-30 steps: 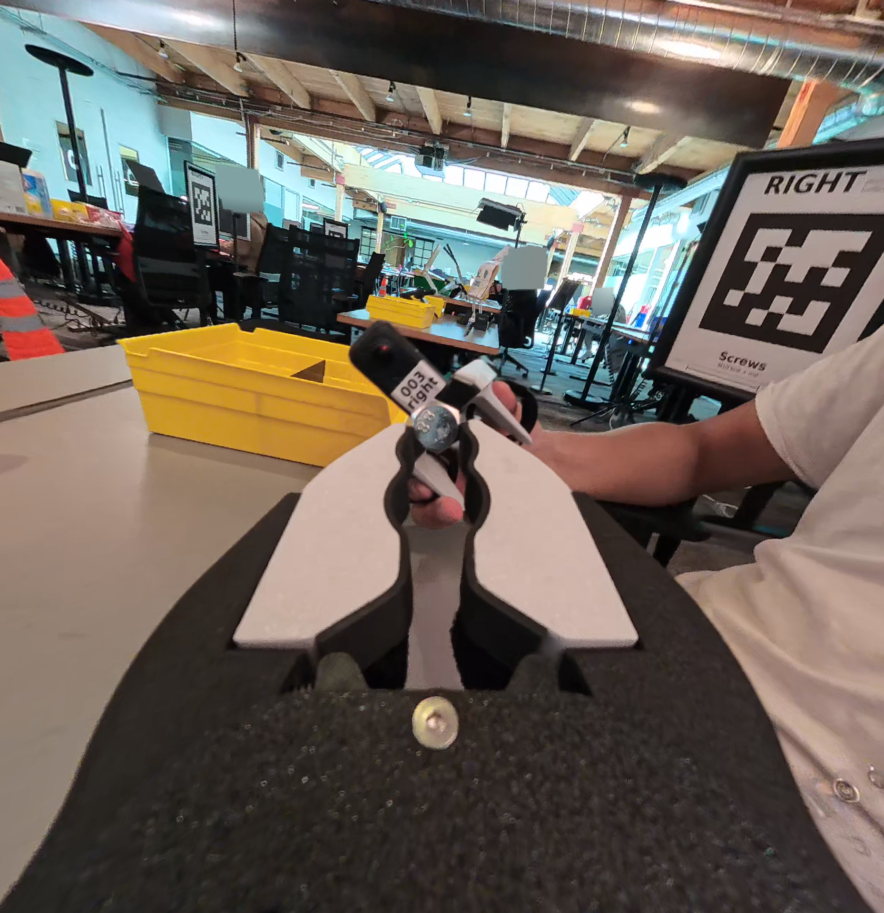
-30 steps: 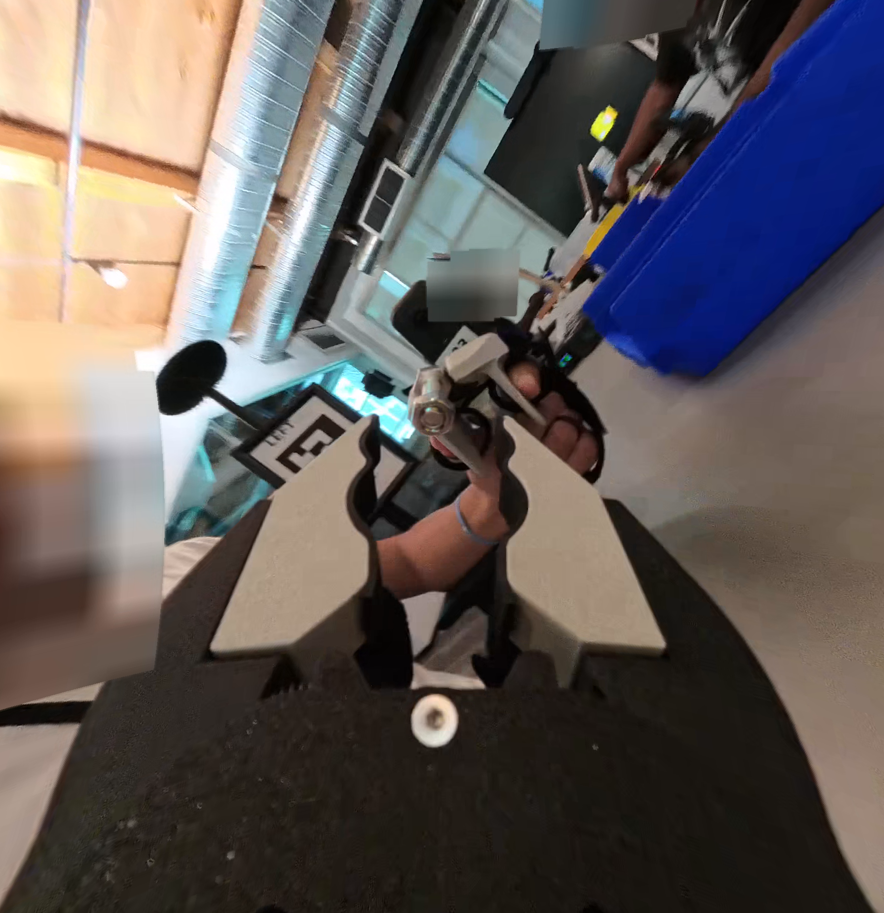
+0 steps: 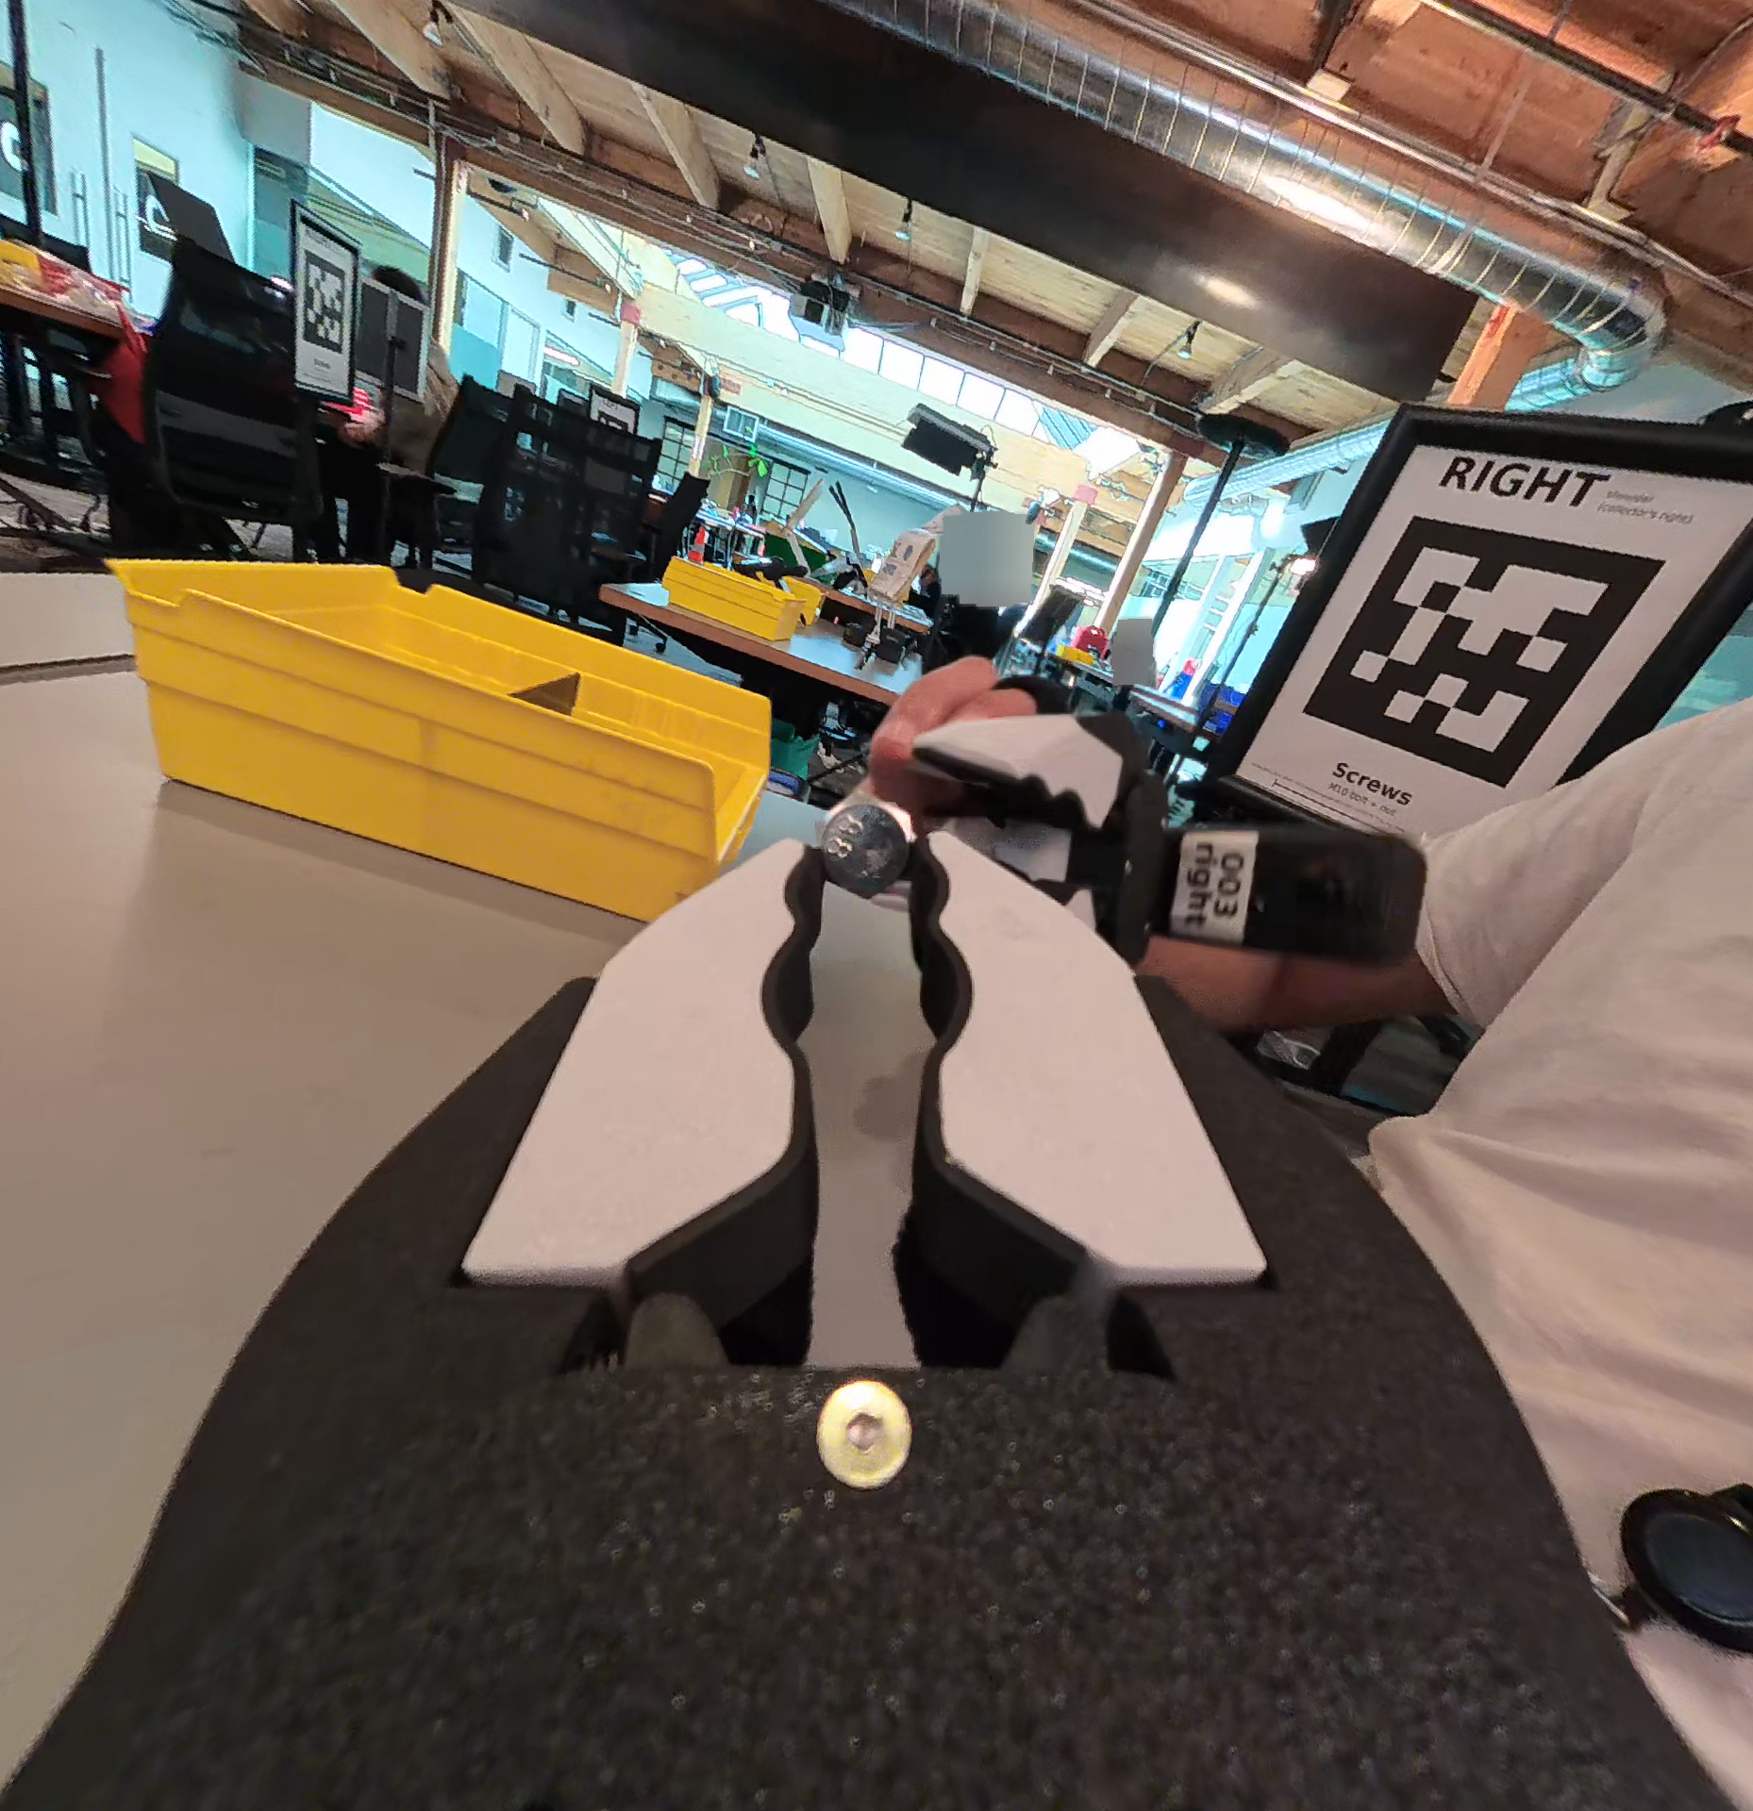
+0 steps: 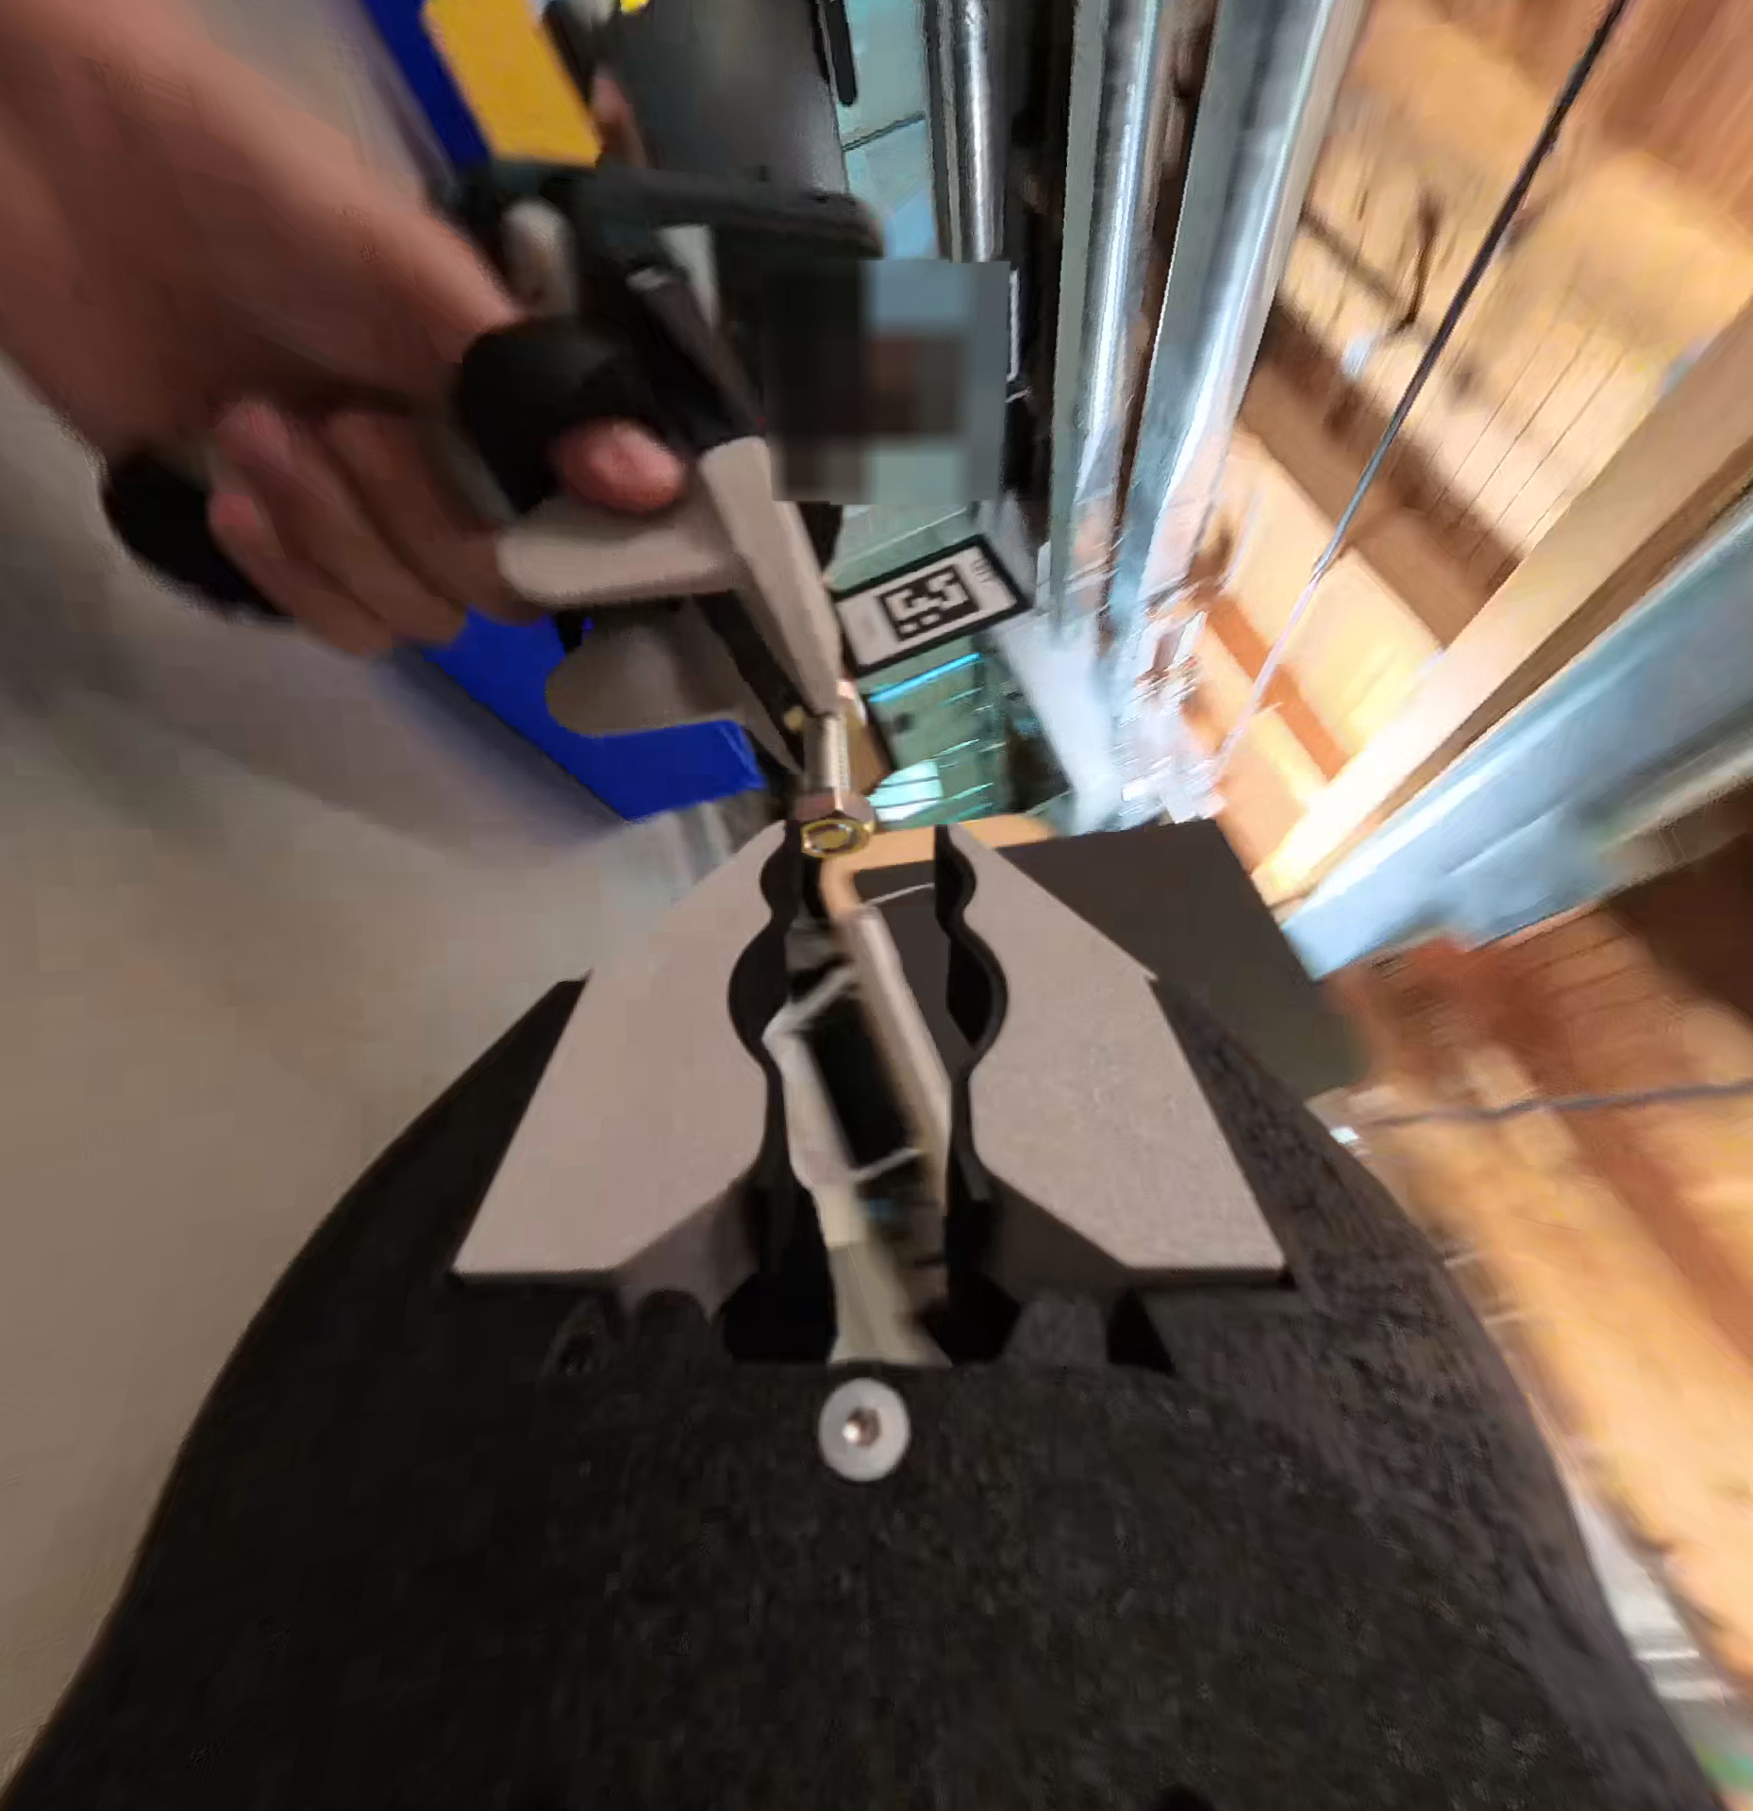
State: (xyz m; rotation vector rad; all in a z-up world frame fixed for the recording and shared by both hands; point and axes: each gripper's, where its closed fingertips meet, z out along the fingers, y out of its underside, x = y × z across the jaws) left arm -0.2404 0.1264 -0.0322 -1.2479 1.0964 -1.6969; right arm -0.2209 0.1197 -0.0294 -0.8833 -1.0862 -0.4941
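Observation:
In the left wrist view my left gripper (image 3: 863, 867) is shut on the head of a silver hex bolt (image 3: 861, 851) and holds it above the table. The right gripper (image 3: 1000, 784) comes in from the right, lying on its side, with its fingers at the bolt's far end. In the blurred right wrist view the bolt's threaded shaft (image 4: 826, 759) points at me with a hex nut (image 4: 835, 835) on its end. My right gripper (image 4: 868, 845) is open around the nut. The nut lies against the left fingertip (image 4: 755, 862), and a gap separates it from the right one.
A yellow bin (image 3: 412, 715) stands on the grey table (image 3: 216, 1029) to the left. A framed black-and-white marker sign (image 3: 1500, 627) stands at the right. A person's arm and white shirt (image 3: 1588, 980) fill the right side. A blue bin (image 4: 598, 745) lies behind the left gripper. The tips of both grippers are at nearly the same place.
My right gripper has rolled around the bolt's axis and its jaws stand narrower than a second ago. My left gripper has kept its hold on the bolt head.

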